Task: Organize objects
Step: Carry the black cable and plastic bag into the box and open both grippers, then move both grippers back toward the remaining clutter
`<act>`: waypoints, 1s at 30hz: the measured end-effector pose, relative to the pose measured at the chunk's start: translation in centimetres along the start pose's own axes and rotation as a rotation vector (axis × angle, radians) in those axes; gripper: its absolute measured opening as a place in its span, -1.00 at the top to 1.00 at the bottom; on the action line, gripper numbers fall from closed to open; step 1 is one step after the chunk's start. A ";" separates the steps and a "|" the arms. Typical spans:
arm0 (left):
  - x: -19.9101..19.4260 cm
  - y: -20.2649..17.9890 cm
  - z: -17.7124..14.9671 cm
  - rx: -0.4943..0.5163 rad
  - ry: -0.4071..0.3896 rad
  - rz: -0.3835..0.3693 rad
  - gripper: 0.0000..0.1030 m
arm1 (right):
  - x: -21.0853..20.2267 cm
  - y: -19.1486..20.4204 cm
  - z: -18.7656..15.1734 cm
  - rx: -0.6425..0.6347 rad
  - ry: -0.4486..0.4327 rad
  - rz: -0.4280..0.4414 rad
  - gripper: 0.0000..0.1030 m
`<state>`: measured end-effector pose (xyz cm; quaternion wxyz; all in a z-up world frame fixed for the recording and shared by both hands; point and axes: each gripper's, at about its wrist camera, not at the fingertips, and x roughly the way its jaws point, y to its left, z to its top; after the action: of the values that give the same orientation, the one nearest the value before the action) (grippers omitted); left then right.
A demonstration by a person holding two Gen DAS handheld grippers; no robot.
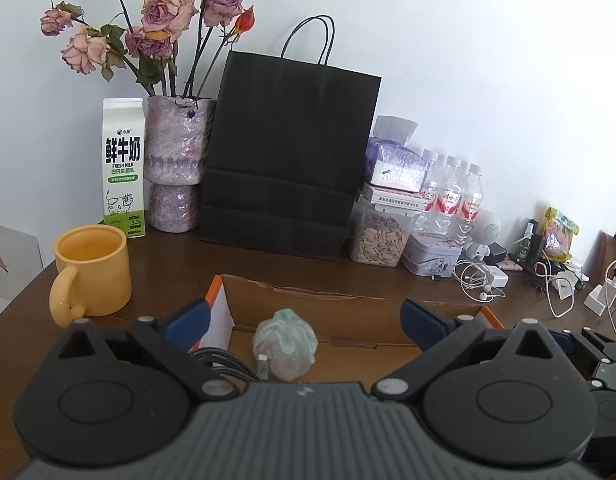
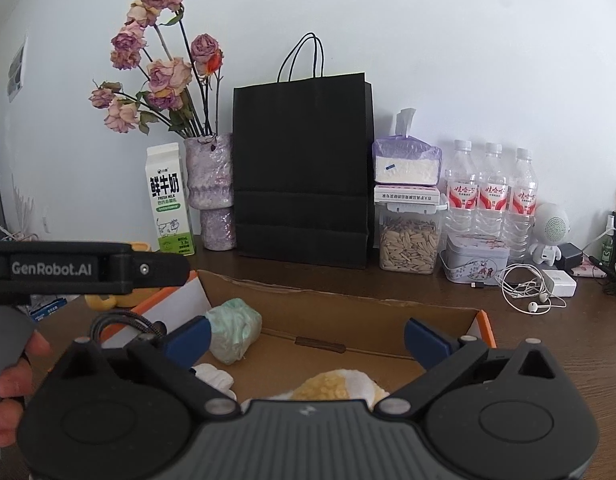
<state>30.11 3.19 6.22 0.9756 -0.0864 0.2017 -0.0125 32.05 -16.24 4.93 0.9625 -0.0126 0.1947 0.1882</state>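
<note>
An open cardboard box (image 1: 348,308) (image 2: 348,320) with orange edges lies on the dark wooden table. Inside it rests a pale green bundle (image 1: 286,344) (image 2: 234,330). A braided cable (image 1: 232,364) (image 2: 120,322) lies at the box's left end. A white and yellow plush thing (image 2: 336,386) sits in the box close below my right gripper. My left gripper (image 1: 304,318) stands open above the box with the bundle lying loose between its blue fingers. My right gripper (image 2: 306,338) is open too, nothing pressed between its pads.
A yellow mug (image 1: 94,270) stands left of the box. Along the wall are a milk carton (image 1: 123,166), a vase of dried roses (image 1: 176,164), a black paper bag (image 1: 288,152), a seed jar (image 2: 408,242), water bottles (image 2: 492,196), a tin (image 2: 476,258) and earphones (image 2: 528,286). A person's hand (image 2: 12,372) holds the left gripper.
</note>
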 end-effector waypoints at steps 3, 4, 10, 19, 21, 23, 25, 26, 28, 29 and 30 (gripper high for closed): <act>-1.0 -0.2 -0.1 0.004 -0.017 0.000 -1.00 | -0.9 -0.1 0.0 0.002 -0.013 0.000 -1.00; -1.4 -0.3 -0.2 0.004 -0.021 0.000 -1.00 | -1.3 -0.1 -0.1 0.003 -0.018 0.000 -1.00; -3.6 -0.4 -1.3 -0.004 -0.018 0.001 -1.00 | -3.8 -0.2 -0.4 0.010 -0.036 -0.009 -1.00; -7.7 -0.5 -2.9 0.007 -0.013 0.008 -1.00 | -7.8 -0.1 -2.2 0.005 -0.025 -0.042 -1.00; -8.6 -0.5 -3.3 0.012 -0.013 0.014 -1.00 | -8.6 -0.2 -2.8 0.005 -0.015 -0.047 -1.00; -9.4 -0.4 -3.6 0.014 -0.013 0.019 -1.00 | -9.5 -0.2 -3.5 0.007 -0.006 -0.052 -1.00; -10.3 -0.2 -3.9 0.013 -0.013 0.025 -1.00 | -10.4 -0.2 -4.0 0.008 0.001 -0.055 -1.00; -10.7 -0.1 -4.1 0.014 -0.011 0.027 -1.00 | -10.9 -0.2 -4.4 0.008 0.004 -0.058 -1.00; -11.4 0.1 -4.4 0.015 -0.009 0.035 -1.00 | -11.7 -0.3 -4.9 0.010 0.010 -0.062 -1.00; -11.8 0.2 -4.7 0.017 -0.007 0.040 -1.00 | -12.2 -0.2 -5.2 0.010 0.013 -0.064 -1.00; -12.1 0.4 -4.9 0.018 -0.005 0.044 -1.00 | -12.5 -0.2 -5.5 0.009 0.016 -0.065 -1.00</act>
<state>17.03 3.46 6.50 0.9769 -0.0733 0.2008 0.0075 19.39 -21.43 4.61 0.9667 -0.0160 0.2027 0.1556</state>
